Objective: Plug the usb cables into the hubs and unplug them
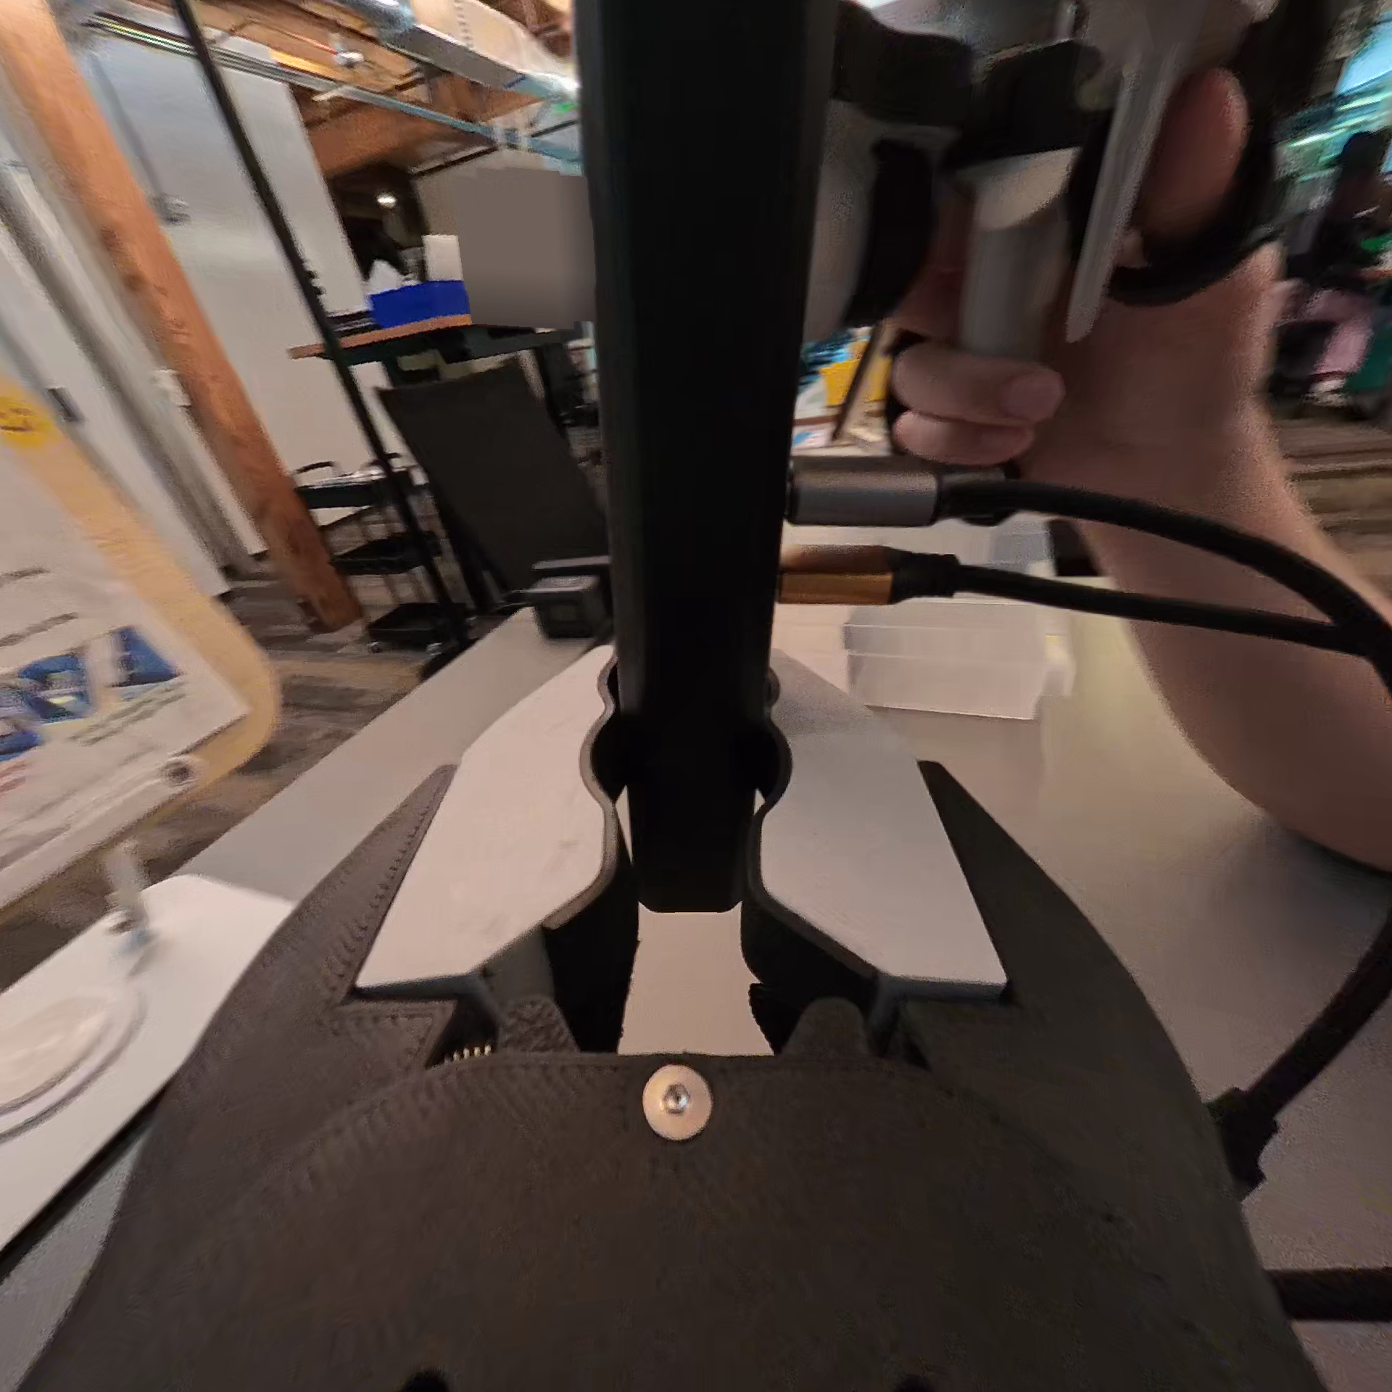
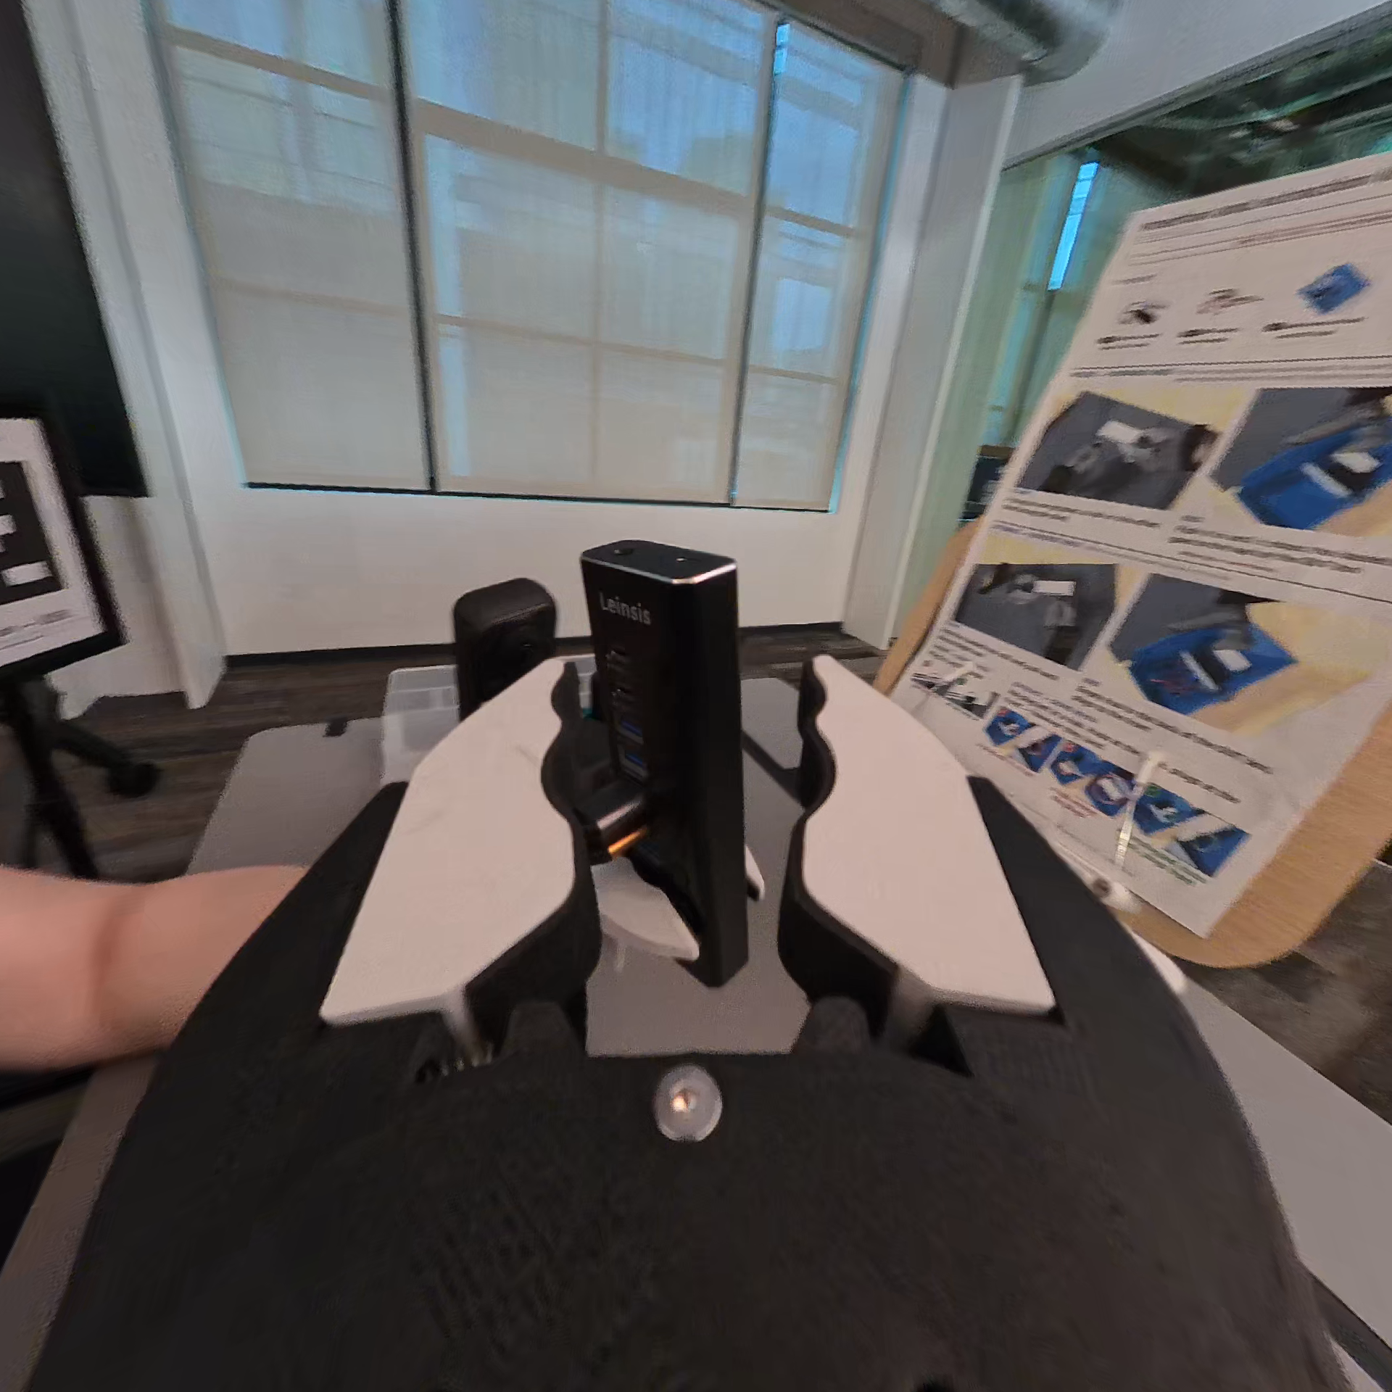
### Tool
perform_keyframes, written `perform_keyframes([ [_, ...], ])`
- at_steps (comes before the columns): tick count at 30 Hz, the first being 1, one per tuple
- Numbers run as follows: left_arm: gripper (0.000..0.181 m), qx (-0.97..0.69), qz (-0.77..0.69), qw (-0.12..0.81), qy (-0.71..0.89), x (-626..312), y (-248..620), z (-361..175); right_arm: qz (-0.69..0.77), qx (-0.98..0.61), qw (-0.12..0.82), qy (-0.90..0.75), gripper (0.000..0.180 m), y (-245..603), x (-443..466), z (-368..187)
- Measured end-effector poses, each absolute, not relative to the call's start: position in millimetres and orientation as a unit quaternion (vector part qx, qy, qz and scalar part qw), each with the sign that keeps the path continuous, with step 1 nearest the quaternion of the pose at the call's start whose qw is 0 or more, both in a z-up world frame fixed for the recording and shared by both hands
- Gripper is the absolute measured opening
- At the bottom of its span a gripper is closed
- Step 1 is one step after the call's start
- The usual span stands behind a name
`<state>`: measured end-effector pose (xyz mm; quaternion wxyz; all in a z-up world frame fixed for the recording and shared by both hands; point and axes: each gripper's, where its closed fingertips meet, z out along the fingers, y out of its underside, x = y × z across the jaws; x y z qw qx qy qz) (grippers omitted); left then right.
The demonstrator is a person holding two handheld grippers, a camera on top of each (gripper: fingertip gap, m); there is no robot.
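The left gripper (image 1: pixel 689 791) is clamping the upright black hub (image 1: pixel 689 452) at frame centre, two plugs (image 1: pixel 859 497) sticking out rightward. The right gripper (image 2: pixel 689 798) is gaping wide around that hub (image 2: pixel 678 753), apparently without touching it.

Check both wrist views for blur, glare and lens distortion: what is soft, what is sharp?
Left wrist view: poster at the left edge smeared, hub and left gripper sharp, fisheye bends the wooden post. Right wrist view: poster and window soft, hub fairly crisp, window bright but not blown out.
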<state>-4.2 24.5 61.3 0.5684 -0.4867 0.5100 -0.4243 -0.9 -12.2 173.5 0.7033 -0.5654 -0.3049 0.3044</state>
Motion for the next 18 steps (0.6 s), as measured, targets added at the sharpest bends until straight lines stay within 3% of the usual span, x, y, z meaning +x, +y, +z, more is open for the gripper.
perform_keyframes([
  [6, 0.029, -0.546, -0.313, 0.663, 0.406, -45, 78, 76, 0.204, -0.569, 0.771, -0.202, 0.044, -7, -9, 182],
  [13, 0.029, -0.581, -0.267, 0.699, 0.320, -82, 117, 71, 0.082, -0.615, 0.744, -0.248, 0.044, 35, -64, 143],
  [18, 0.029, -0.580, -0.267, 0.708, 0.301, -91, 123, 71, 0.167, -0.650, 0.698, -0.249, 0.039, 57, -95, 120],
])
